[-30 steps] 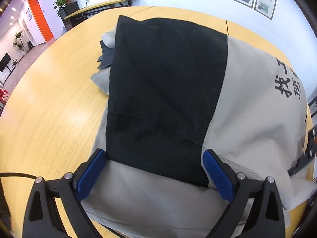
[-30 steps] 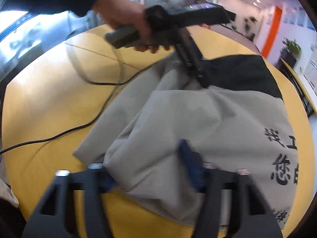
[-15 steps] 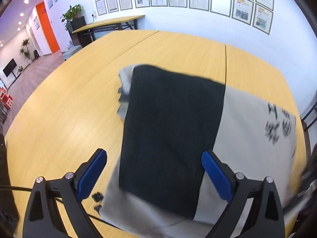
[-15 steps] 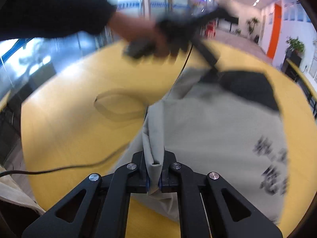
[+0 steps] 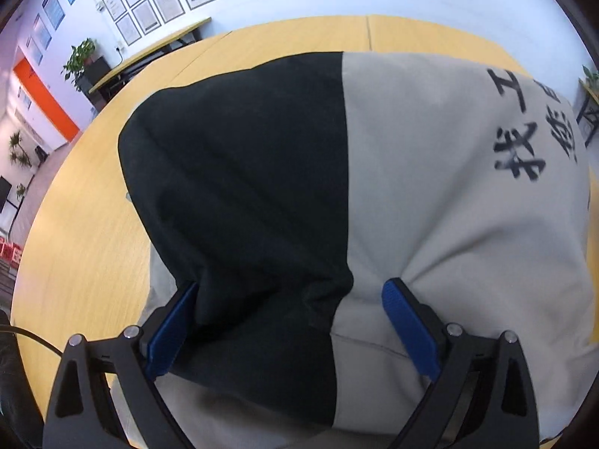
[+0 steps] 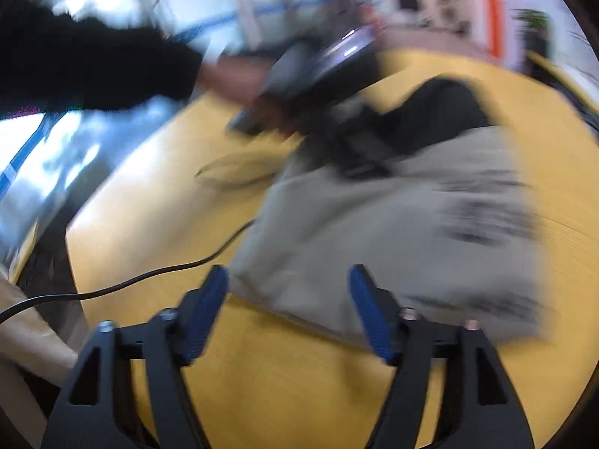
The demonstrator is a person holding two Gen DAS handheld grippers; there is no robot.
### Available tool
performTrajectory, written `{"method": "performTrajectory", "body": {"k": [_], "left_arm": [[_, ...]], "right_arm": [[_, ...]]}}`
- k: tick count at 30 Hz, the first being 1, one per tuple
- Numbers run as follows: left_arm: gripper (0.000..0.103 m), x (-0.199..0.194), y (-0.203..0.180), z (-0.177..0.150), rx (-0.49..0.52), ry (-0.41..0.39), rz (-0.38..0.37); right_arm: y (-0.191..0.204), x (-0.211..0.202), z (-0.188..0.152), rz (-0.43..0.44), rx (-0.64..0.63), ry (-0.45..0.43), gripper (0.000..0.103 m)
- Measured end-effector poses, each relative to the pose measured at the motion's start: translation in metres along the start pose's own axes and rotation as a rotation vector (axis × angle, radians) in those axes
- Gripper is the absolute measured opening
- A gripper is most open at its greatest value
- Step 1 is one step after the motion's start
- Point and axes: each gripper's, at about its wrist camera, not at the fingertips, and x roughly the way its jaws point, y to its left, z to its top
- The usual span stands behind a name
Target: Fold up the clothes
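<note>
A grey and black garment (image 5: 430, 194) with black printed characters lies folded on the yellow wooden table (image 5: 86, 232). My left gripper (image 5: 288, 299) is open, its blue pads straddling the bunched near edge of the garment. In the blurred right wrist view the garment (image 6: 393, 224) lies ahead on the table (image 6: 284, 374). My right gripper (image 6: 288, 280) is open and empty, just short of the garment's near corner. The left hand and its gripper body (image 6: 299, 75) show at the garment's far side.
A black cable (image 6: 131, 280) runs across the table to the left of the garment. A side table and a potted plant (image 5: 80, 56) stand by the far wall with framed papers. The table edge curves at the left.
My right gripper has opened and let go of the grey cloth it was pinching, and has drawn back. My left gripper has come down close over the garment's near edge.
</note>
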Motion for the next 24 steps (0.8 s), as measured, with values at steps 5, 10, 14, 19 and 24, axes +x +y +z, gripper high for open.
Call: {"method": "performTrajectory", "body": {"k": [5, 10, 14, 19, 24], "left_arm": [[0.103, -0.003, 0.008, -0.012, -0.015, -0.027, -0.013], [0.103, -0.007, 0.022, -0.035, -0.023, -0.044, -0.008], [0.103, -0.013, 0.012, -0.038, -0.038, -0.053, 0.0], [0.103, -0.005, 0.017, -0.029, -0.046, -0.066, -0.001], [0.103, -0.001, 0.021, -0.029, -0.048, -0.069, -0.002]], "right_arm": [[-0.059, -0.051, -0.056, -0.156, 0.099, 0.142, 0.079], [-0.094, -0.042, -0.065, -0.01, 0.361, 0.063, 0.072], [-0.119, -0.039, -0.066, 0.133, 0.6, -0.056, 0.084], [-0.145, -0.037, -0.07, 0.303, 0.868, -0.183, 0.081], [-0.137, -0.013, -0.066, 0.444, 0.935, -0.12, 0.075]]}}
